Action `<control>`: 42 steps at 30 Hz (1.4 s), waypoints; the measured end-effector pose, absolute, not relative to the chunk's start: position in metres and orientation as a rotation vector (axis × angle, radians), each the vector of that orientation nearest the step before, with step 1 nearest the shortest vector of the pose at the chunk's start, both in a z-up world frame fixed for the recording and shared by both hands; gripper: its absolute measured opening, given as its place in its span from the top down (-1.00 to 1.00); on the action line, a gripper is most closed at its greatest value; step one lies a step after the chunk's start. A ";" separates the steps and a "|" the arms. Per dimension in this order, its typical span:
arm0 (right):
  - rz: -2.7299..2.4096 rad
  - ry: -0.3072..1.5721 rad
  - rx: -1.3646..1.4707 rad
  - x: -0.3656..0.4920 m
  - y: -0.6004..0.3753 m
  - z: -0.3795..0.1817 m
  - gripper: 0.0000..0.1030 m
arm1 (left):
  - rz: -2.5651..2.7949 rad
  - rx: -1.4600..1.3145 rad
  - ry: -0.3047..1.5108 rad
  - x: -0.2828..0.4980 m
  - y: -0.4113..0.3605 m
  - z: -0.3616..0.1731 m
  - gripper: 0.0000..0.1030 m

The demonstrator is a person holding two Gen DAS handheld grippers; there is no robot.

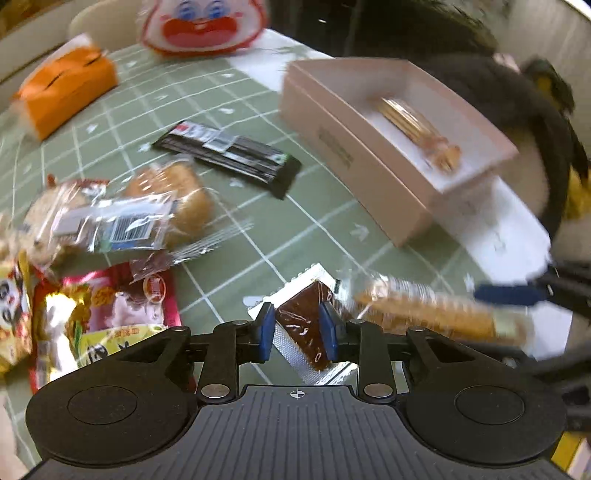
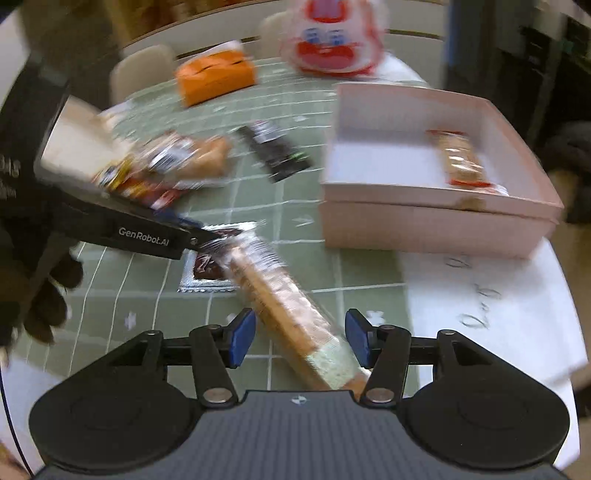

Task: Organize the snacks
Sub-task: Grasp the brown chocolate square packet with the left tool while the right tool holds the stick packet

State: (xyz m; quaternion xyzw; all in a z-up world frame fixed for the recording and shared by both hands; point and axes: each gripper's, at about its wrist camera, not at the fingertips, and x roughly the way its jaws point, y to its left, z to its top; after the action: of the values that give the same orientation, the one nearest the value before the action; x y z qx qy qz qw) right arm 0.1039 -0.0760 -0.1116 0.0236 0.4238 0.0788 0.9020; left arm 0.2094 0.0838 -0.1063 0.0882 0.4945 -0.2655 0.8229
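Note:
A pink open box (image 1: 354, 147) (image 2: 436, 221) stands on the green grid tablecloth with one wrapped snack bar (image 2: 461, 158) inside. My left gripper (image 1: 297, 328) has its blue pads on either side of a brown snack in a silver packet (image 1: 306, 332) (image 2: 207, 269), and looks shut on it. My right gripper (image 2: 299, 341) is open around the near end of a long cracker pack (image 2: 288, 310) (image 1: 436, 310) that lies on the table. The pads stand apart from the pack.
A black bar (image 1: 229, 155), a bread bag (image 1: 122, 214) and colourful snack bags (image 1: 92, 321) lie to the left. An orange tissue box (image 1: 66, 92) and a clown-face bag (image 1: 203, 26) sit at the back. White paper (image 2: 487, 314) lies by the box.

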 end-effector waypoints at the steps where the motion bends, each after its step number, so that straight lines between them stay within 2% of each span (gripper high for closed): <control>1: 0.168 0.869 0.024 0.103 -0.074 -0.114 -0.01 | -0.576 0.200 1.054 0.208 0.084 -0.106 0.41; 7: 0.071 0.877 0.172 0.076 -0.093 -0.113 0.13 | -0.547 0.139 1.115 0.198 0.081 -0.105 0.40; 12: -0.076 0.853 0.262 0.045 -0.111 -0.118 0.13 | -0.450 0.048 1.125 0.205 0.072 -0.107 0.38; 17: -0.147 0.840 0.312 0.023 -0.102 -0.122 0.09 | -0.423 0.131 1.086 0.201 0.050 -0.105 0.38; 21: -0.089 0.839 0.307 0.018 -0.088 -0.121 -0.15 | -0.432 0.022 1.089 0.201 0.050 -0.104 0.37; 26: -0.093 0.862 0.289 0.015 -0.083 -0.122 -0.15 | -0.452 0.078 1.079 0.198 0.046 -0.106 0.32; 29: -0.108 0.889 0.293 0.011 -0.084 -0.128 -0.15 | -0.436 0.090 1.067 0.193 0.053 -0.101 0.37; 34: -0.090 0.829 0.268 0.002 -0.075 -0.133 -0.43 | -0.395 -0.045 1.028 0.190 0.077 -0.094 0.38; 37: -0.106 0.833 0.217 0.006 -0.065 -0.134 -0.53 | -0.389 -0.098 0.994 0.192 0.082 -0.087 0.38; 42: -0.116 0.824 0.232 0.010 -0.061 -0.134 -0.69 | -0.407 -0.011 0.973 0.201 0.057 -0.086 0.38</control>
State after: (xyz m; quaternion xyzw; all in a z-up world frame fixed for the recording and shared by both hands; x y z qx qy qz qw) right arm 0.0099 -0.0613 -0.1344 0.1124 0.3991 -0.0561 0.9082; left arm 0.2005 0.0565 -0.0860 -0.0054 0.4643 -0.1943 0.8641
